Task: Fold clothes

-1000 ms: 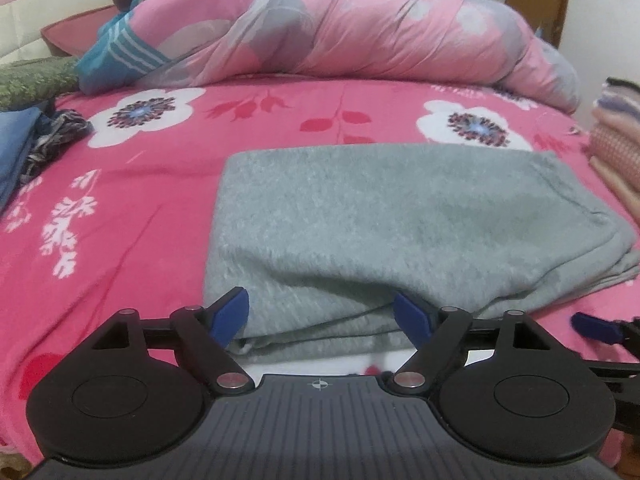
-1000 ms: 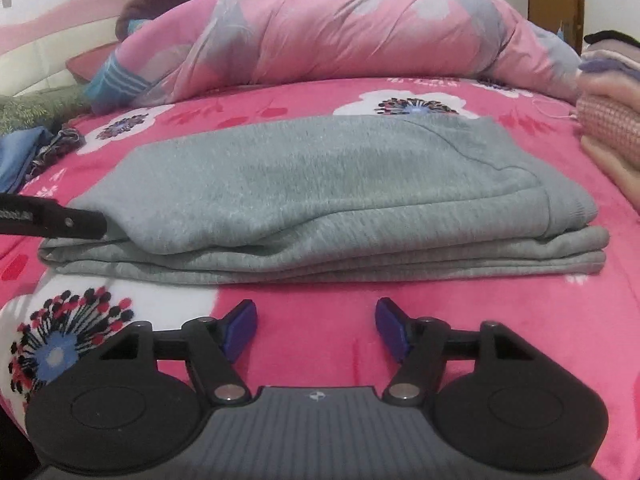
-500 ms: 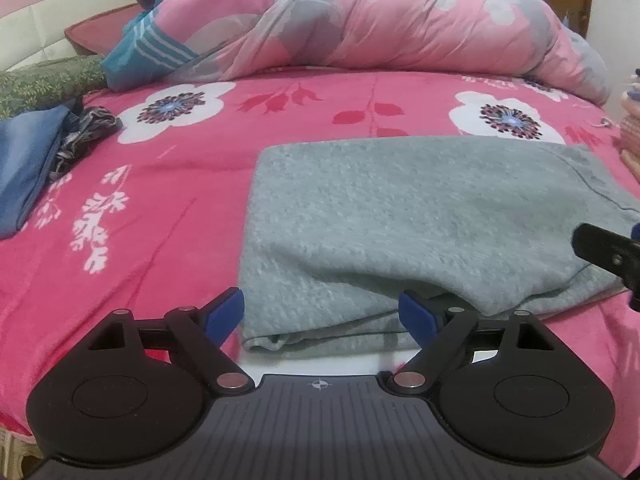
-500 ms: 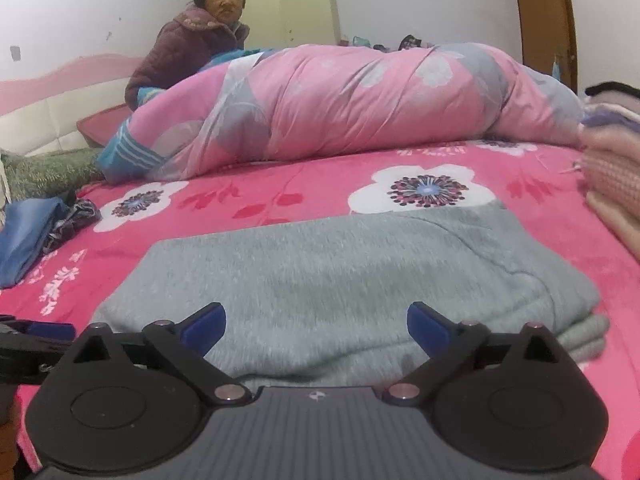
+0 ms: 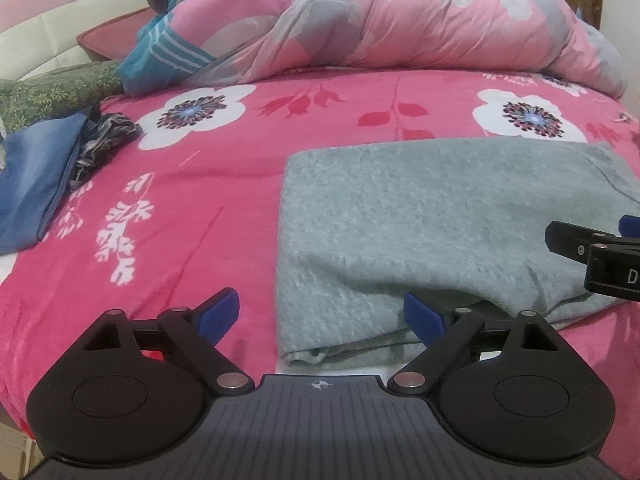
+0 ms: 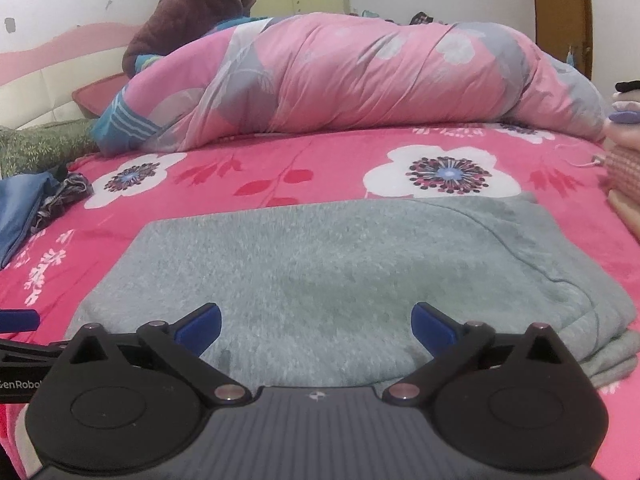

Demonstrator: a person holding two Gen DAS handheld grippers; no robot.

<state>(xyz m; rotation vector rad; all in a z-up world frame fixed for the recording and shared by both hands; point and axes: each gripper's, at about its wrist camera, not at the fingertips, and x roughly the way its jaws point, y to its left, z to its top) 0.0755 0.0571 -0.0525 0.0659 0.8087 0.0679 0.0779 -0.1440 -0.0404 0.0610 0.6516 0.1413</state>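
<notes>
Folded grey sweatshirt (image 6: 320, 280) lies flat on the pink floral bed (image 5: 240, 152). Right gripper (image 6: 316, 322), a second ago before the fold, now hovers over it, jaws wider, empty. Left gripper (image 5: 320, 314) opening, empty, straddling the near-left corner. Sweatshirt's right edge cut off in left view.

A pink floral bedsheet (image 6: 320, 168) is covering the bed. A rolled pink and grey quilt (image 6: 360, 80) is lying across its far side. A person in a dark purple jacket (image 6: 188, 20) is sitting behind it. Blue fabric (image 5: 36, 184) is lying at the left edge.
</notes>
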